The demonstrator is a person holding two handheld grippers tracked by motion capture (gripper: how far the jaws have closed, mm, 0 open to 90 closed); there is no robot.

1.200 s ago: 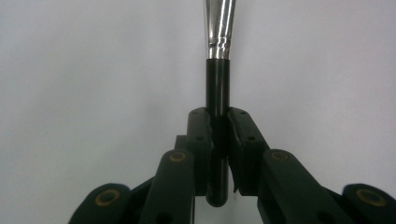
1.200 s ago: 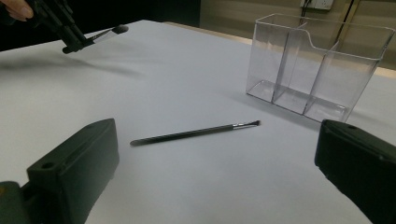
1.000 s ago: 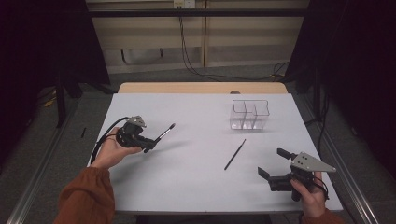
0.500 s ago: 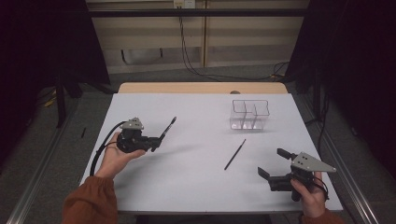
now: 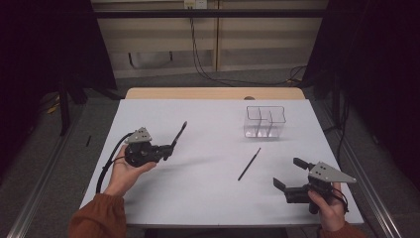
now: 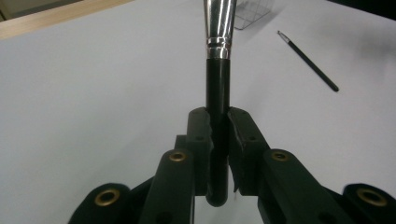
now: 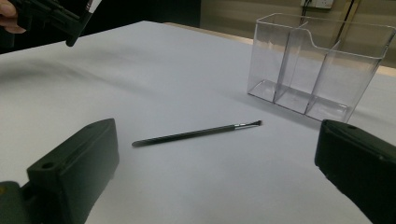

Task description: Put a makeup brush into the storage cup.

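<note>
Holding, far left: the left gripper [image 5: 167,150] has its jaws clamped on the black handle of a makeup brush [image 5: 179,135], head aimed up and away toward the organizer.
Brush axis: slanted, bristle end nearer the clear organizer [image 5: 265,121] at the far right of the table [image 5: 198,198].
Middle: a thin brush [image 5: 249,164] lies loose, long axis pointing diagonally at the organizer.
Right: the right gripper [image 5: 291,177], jaws wide apart and holding nothing, is nearer that thin brush.
</note>
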